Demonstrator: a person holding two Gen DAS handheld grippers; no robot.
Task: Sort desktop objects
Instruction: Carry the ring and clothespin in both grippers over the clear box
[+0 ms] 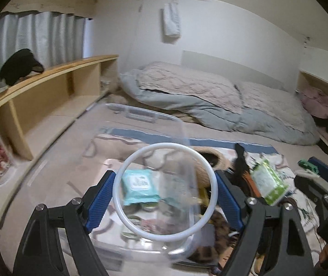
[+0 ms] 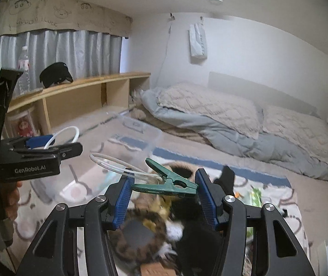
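Gripping a white ring (image 1: 165, 192) in the left gripper (image 1: 165, 195) jaws, right gripper (image 2: 164, 189) jaws clamping a green clip (image 2: 166, 181)

Below my left gripper (image 1: 165, 192) the clear plastic bin (image 1: 141, 115) stood open-topped, its near and far walls the only bars to reaching the packets inside. To its right, the mat (image 1: 279, 161) was crowded with a green wipes pack (image 1: 267, 181), dark clothes and furry things, leaving little bare spot to set down. My right gripper (image 2: 162, 187) hung just beside the left one, while the carpet (image 1: 55, 138) toward the wooden shelf (image 1: 48, 85) lay open.
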